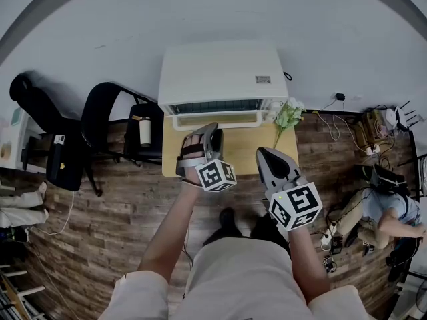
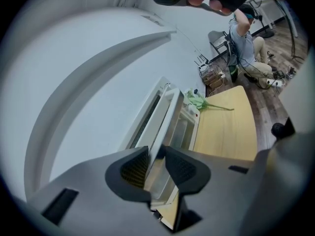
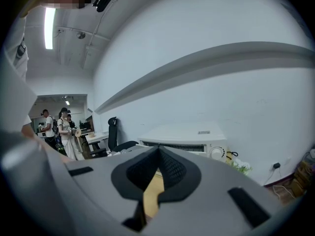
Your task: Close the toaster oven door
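A white toaster oven (image 1: 220, 72) stands at the back of a small wooden table (image 1: 243, 155). Its door (image 1: 215, 119) is tilted up, still a little ajar. My left gripper (image 1: 212, 133) is at the door's front edge. In the left gripper view the door's top edge (image 2: 165, 117) runs between the two pads, and the left gripper (image 2: 156, 163) is shut on it. My right gripper (image 1: 265, 153) hovers over the table's right front, apart from the oven. In the right gripper view the right gripper (image 3: 158, 154) is shut with nothing in it, facing the oven (image 3: 184, 136).
A sprig of green and white flowers (image 1: 287, 117) lies at the table's right, next to the oven. Black office chairs (image 1: 100, 119) and a stool with a cup (image 1: 145, 131) stand to the left. A person (image 1: 390, 209) sits on the floor at the right among cables.
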A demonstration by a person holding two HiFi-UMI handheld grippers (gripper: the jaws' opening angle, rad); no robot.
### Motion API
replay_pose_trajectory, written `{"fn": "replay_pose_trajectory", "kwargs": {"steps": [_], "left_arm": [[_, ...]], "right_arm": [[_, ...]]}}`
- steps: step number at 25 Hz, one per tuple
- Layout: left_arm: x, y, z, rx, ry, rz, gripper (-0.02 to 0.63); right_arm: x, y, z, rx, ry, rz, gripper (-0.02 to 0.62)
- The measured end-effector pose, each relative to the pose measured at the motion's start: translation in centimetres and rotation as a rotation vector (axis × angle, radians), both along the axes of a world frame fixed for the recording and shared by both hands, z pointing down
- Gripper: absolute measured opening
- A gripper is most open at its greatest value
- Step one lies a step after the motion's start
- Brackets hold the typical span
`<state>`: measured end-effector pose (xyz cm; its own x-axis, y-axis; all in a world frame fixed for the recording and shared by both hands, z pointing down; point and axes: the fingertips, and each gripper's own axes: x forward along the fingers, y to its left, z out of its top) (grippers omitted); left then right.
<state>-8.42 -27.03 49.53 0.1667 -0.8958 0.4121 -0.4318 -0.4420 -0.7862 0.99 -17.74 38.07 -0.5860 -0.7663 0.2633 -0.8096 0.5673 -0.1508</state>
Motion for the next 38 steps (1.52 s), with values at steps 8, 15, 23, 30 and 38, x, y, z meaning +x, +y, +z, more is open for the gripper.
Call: {"fn": "replay_pose_trajectory", "kwargs": {"steps": [8, 15, 23, 30, 38], "left_arm": [[0.0, -1.4, -0.7, 0.006, 0.027, -0.006, 0.100], [-0.1, -2.1, -0.9, 0.012, 0.041, -0.016, 0.100], [-0.2, -3.0, -1.2, 0.016, 0.052, -0.023, 0.100], [-0.2, -3.2, -1.2, 0.024, 0.068, -0.018, 0.101], [-0.1, -3.3, -1.2, 0.020, 0.067, -0.012, 0.101]], "right_arm": [[0.4, 0.0, 0.1, -0.007, 0.000, 0.013, -0.002], [0.6, -0.3, 0.3, -0.011, -0.001, 0.021, -0.002], [0.7, -0.8, 0.4, -0.019, -0.005, 0.027, -0.002], [1.0, -1.1, 0.9, -0.030, -0.006, 0.036, -0.002], [0.8, -1.2, 0.9, -0.032, -0.003, 0.033, -0.002]]}}
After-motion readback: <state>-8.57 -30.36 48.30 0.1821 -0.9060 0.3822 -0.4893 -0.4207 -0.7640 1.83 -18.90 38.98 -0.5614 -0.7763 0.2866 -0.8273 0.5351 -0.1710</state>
